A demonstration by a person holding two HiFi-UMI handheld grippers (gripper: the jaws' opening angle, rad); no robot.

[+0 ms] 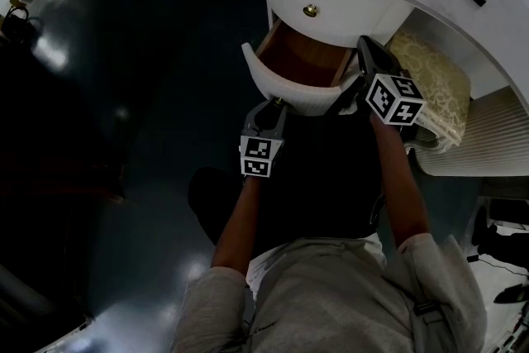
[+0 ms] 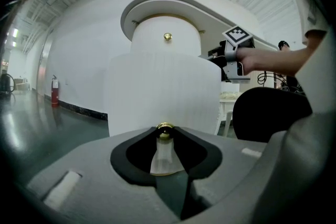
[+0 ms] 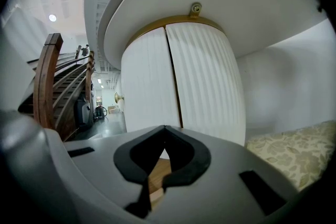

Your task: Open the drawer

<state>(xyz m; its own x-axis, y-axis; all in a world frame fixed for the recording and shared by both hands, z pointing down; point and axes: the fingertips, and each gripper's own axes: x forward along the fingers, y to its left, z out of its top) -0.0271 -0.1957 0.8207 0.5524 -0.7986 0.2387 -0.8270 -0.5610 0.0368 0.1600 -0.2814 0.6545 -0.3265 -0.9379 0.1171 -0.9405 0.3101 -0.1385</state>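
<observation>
The drawer (image 1: 291,93) of a white round cabinet (image 1: 347,0) stands pulled out, its brown wooden inside (image 1: 302,58) showing. My left gripper (image 1: 277,103) is at the curved white drawer front (image 2: 163,89). In the left gripper view this gripper (image 2: 165,132) is shut on the drawer's small brass knob (image 2: 165,126). My right gripper (image 1: 364,47) hovers by the drawer's right side, near the cabinet. Its jaws (image 3: 164,128) meet at the tips with nothing between them. A second brass knob (image 1: 310,10) sits on the drawer above.
A seat with a cream floral cushion (image 1: 430,78) stands right of the cabinet. A black chair back (image 2: 270,113) is close on my right. The drawer's wooden side (image 3: 47,81) rises left of the right gripper. A red fire extinguisher (image 2: 54,91) stands by the far wall on the dark glossy floor (image 1: 149,95).
</observation>
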